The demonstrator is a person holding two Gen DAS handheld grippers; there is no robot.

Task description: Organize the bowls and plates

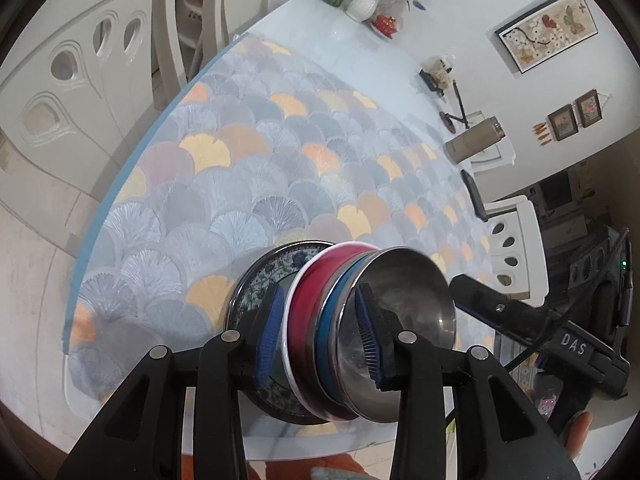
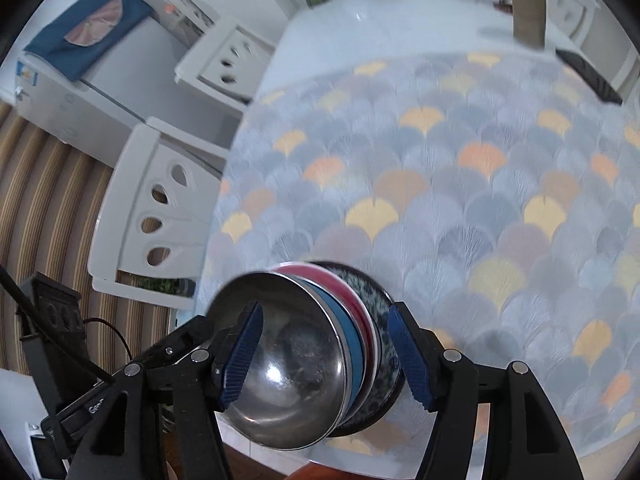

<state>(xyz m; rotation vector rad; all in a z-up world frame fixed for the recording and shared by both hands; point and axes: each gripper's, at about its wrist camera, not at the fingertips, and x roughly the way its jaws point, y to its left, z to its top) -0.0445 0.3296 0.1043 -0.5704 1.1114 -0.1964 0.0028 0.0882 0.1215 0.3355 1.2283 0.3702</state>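
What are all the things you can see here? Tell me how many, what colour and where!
steel bowl: one, silver, top of the stack
blue bowl: one, blue, under the steel bowl
red bowl: one, red, under the blue bowl
patterned plate: one, blue and white, bottom of the stack
table mat: one, grey with yellow and orange fans, under the stack
vase: one, white, with flowers, far end of the table
flask: one, beige, far side of the table
phone: one, black, on the mat's edge
chairs: several, white, around the table
left gripper: one, black with blue pads, astride the bowls
right gripper: one, the same colours, astride the whole stack
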